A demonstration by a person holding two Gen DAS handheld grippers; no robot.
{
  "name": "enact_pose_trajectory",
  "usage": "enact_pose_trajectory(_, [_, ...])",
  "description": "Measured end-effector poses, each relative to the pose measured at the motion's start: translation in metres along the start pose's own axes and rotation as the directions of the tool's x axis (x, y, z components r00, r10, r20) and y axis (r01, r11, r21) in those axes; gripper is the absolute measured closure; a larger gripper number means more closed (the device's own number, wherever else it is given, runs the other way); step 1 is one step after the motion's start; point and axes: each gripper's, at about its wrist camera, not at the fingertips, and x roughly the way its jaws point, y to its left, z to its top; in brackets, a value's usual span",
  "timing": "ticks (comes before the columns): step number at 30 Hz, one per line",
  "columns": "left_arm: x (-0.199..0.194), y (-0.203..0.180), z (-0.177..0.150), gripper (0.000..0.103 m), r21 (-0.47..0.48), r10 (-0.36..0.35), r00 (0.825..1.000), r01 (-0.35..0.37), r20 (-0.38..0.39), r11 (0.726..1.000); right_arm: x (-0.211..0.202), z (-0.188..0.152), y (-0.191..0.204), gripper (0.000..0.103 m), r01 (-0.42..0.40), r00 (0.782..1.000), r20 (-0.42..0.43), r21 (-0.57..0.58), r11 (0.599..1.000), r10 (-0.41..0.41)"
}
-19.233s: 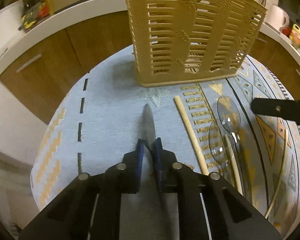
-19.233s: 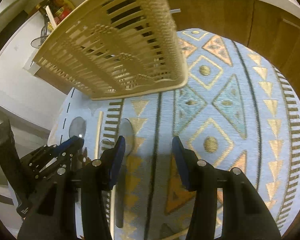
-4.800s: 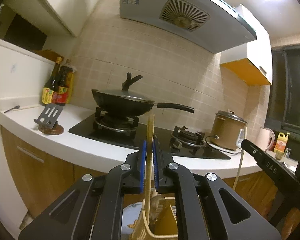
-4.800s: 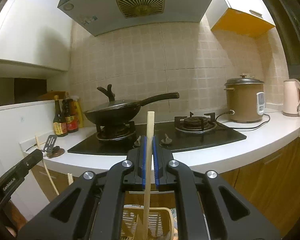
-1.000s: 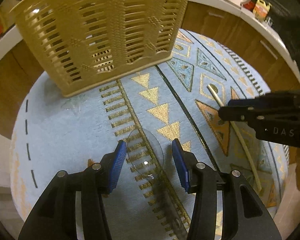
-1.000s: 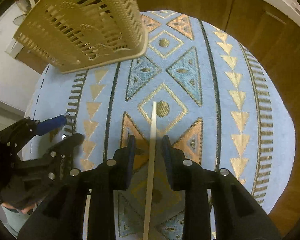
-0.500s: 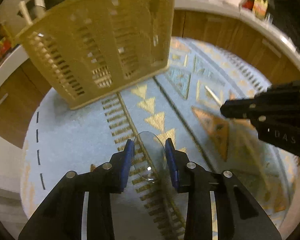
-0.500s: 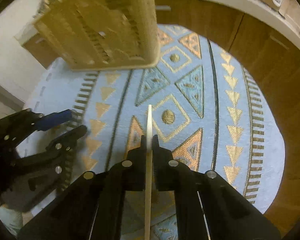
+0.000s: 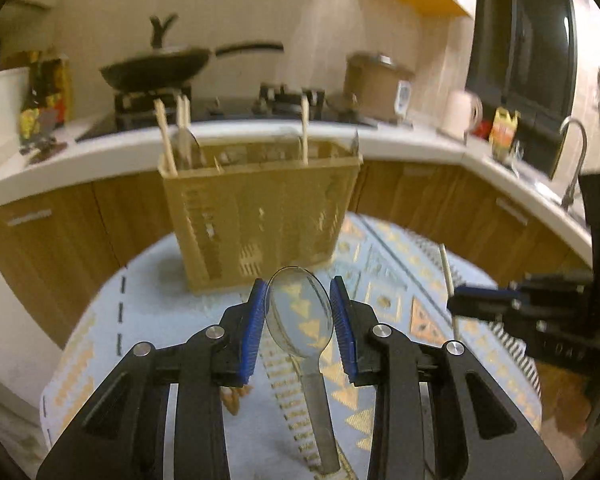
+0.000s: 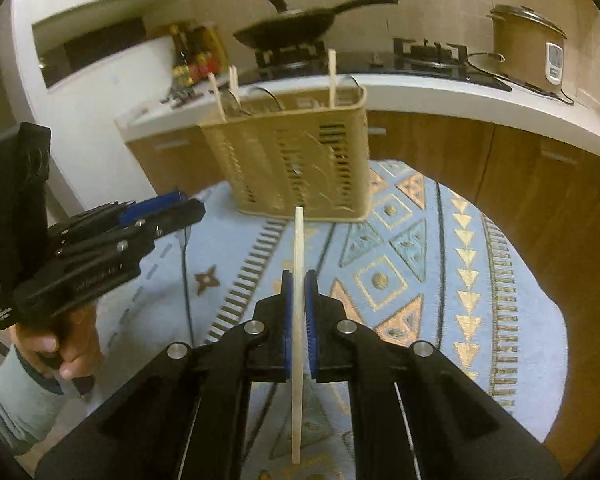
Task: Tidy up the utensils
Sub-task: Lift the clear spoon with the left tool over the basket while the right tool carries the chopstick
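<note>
Beige basket [image 9: 260,216] ahead — wok [image 10: 288,28], rice cooker [image 10: 528,56] behind.

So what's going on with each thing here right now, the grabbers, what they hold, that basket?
Left gripper: shut on the clear spoon, lifted off the table.
Clear spoon: gripped by its bowl, handle pointing back.
Right gripper: shut on the chopstick.
Chopstick: clamped, tip pointing toward the basket.
Basket: upright on the tablecloth, several chopsticks and clear utensils standing inside.
Wok: on the stove, lid on.
</note>
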Motion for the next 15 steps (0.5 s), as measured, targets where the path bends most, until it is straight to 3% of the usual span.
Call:
enact_pose_trajectory(8, [-0.029, 0.021, 0.025, 0.073, -0.076, 0.005, 0.991, 0.005, 0.133, 0.997, -0.017, 0.032, 0.011, 0.099, -0.06, 0.989, 0.133, 0.004, 0.998, 0.059])
enact_pose_trajectory(15, [-0.047, 0.027, 0.082, 0.073, -0.065, 0.031, 0.963, -0.014, 0.268, 0.998, -0.039, 0.101, 0.026, 0.099, -0.076, 0.952, 0.295, -0.035, 0.997, 0.083])
